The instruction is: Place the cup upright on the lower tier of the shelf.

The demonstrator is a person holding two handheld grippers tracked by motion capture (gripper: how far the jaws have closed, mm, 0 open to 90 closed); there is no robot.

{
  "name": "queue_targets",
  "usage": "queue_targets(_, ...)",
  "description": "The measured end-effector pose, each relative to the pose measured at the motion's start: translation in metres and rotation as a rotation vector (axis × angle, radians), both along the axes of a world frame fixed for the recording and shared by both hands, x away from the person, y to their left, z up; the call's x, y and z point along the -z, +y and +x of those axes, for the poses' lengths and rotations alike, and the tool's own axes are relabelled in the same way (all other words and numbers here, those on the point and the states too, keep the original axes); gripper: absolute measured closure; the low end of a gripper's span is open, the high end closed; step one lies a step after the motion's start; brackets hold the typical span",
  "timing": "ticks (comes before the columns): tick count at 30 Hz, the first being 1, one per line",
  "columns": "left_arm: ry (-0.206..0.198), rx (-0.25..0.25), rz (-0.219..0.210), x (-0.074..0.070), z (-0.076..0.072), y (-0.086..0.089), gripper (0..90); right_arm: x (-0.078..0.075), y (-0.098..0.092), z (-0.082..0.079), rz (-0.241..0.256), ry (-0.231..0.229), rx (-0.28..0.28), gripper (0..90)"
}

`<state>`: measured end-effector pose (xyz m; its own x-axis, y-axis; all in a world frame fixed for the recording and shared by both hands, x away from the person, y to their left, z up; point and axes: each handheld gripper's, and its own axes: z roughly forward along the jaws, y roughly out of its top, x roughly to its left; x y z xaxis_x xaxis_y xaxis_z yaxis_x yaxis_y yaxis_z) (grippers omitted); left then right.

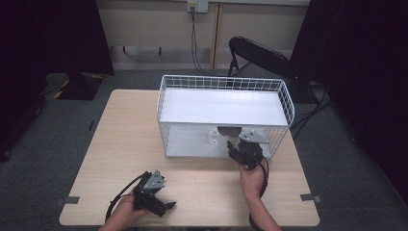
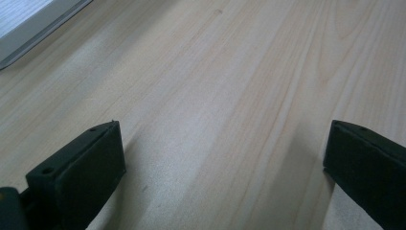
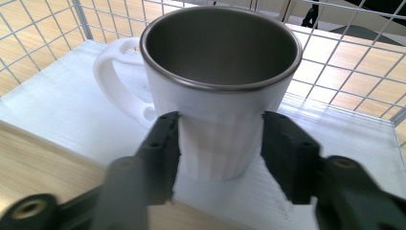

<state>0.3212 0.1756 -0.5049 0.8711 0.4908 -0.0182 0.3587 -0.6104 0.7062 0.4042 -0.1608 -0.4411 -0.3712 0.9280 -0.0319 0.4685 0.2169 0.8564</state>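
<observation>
Lab-type recording space, not a home. Evidence: bare light-wood table (image 1: 125, 144) w/ tape markers at its front corners (image 1: 67, 200), grey carpet floor, black curtains (image 1: 53, 33) on both sides, wall socket w/ hanging cable (image 1: 195, 33), folding chair (image 1: 257, 55) pushed to the back wall.

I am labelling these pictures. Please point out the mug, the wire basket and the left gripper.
mug (image 3: 220, 129): right gripper view, white outer wall.
wire basket (image 1: 286, 98): high view, right rim.
left gripper (image 1: 168, 206): high view, between its open fingers.
</observation>
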Motion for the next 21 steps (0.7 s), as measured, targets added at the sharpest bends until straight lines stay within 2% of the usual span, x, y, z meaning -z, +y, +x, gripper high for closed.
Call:
queue_targets(1, 0.000, 0.000, 0.000, 0.0000, 0.0000, 0.0000, 0.0, 0.0002, -0.0007, 0.0007, 0.000, -0.003, 0.005, 53.9)
queue_targets(3, 0.000, 0.000, 0.000, 0.0000, 0.0000, 0.0000, 0.0, 0.0002, -0.0010, 0.0015, 0.002, -0.002, 0.003, 54.5)
queue_targets(5, 0.000, 0.000, 0.000, 0.0000, 0.0000, 0.0000, 0.0, -0.0004, 0.0000, 0.0020, 0.002, -0.010, 0.007, 60.4)
queue_targets(10, 0.000, 0.002, 0.000, 0.0000, 0.0001, 0.0000, 0.0, -0.0010, 0.0007, 0.0036, 0.003, -0.013, 0.011, 59.8)
queue_targets(12, 0.000, 0.002, 0.000, 0.0000, 0.0001, 0.0000, 0.0, -0.0008, 0.0012, 0.0032, 0.001, -0.015, 0.007, 55.2)
queue_targets(18, 0.000, 0.002, 0.000, 0.0000, 0.0002, 0.0000, 0.0, -0.0030, 0.0033, -0.0001, 0.007, -0.029, -0.032, 30.8)
queue_targets(21, 0.000, 0.002, 0.000, 0.0000, 0.0002, 0.0000, 0.0, -0.0049, 0.0045, -0.0005, 0.017, -0.019, -0.058, 23.7)
